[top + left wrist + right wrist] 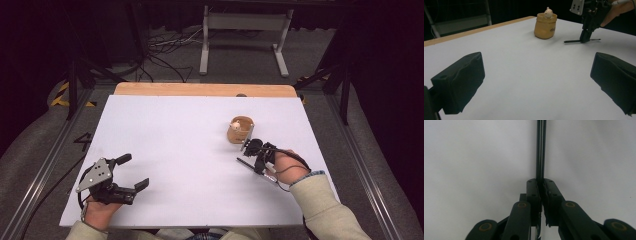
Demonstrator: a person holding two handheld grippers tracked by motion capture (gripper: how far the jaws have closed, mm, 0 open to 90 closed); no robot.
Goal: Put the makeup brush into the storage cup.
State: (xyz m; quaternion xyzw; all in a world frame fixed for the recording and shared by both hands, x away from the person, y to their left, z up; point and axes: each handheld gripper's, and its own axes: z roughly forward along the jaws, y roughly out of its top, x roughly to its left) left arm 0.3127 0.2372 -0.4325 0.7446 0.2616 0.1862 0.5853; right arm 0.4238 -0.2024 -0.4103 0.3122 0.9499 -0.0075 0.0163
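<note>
L claw [131, 171]: wide, holds nothing | R claw [258, 162]: clamped on thin black rod [540, 150], rod on table [175, 150]

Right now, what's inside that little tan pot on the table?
A small pale figurine pokes above the rim of the tan pot. Its lower part and the pot's bottom are hidden by the wall.

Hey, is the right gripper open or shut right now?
Shut. In the right gripper view, the right gripper has its jaws pressed together on a thin black pen, which lies on the white table.
</note>
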